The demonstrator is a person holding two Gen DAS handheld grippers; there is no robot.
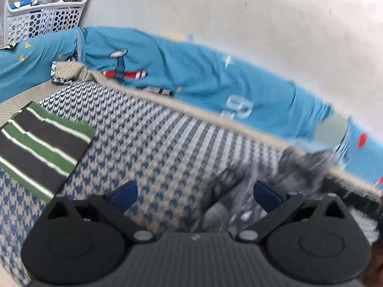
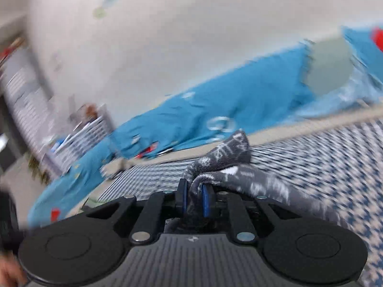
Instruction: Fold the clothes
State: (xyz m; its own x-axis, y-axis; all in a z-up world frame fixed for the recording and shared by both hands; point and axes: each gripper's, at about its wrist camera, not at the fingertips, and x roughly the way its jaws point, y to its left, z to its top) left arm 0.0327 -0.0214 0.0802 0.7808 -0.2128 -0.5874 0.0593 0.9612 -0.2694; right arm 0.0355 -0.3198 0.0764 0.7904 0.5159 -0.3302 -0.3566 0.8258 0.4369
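Note:
A grey garment with pale markings [image 2: 241,174] lies bunched on the blue-and-beige houndstooth bed cover [image 2: 335,157]. My right gripper [image 2: 194,199] is shut on a fold of it, cloth pinched between the blue pads. In the left wrist view the same grey garment [image 1: 301,167] shows blurred at the right, near the bed's far edge. My left gripper [image 1: 195,193] hangs open above the cover, its right finger [image 1: 267,195] beside the grey cloth and nothing between the jaws. A folded green, grey and white striped garment [image 1: 40,146] lies flat at the left.
A blue bumper pad with plane prints [image 1: 191,71] runs along the bed's far edge against a white wall. A white perforated laundry basket [image 1: 45,16] with clutter stands at the far left corner. A person's hand [image 2: 9,272] shows at the lower left.

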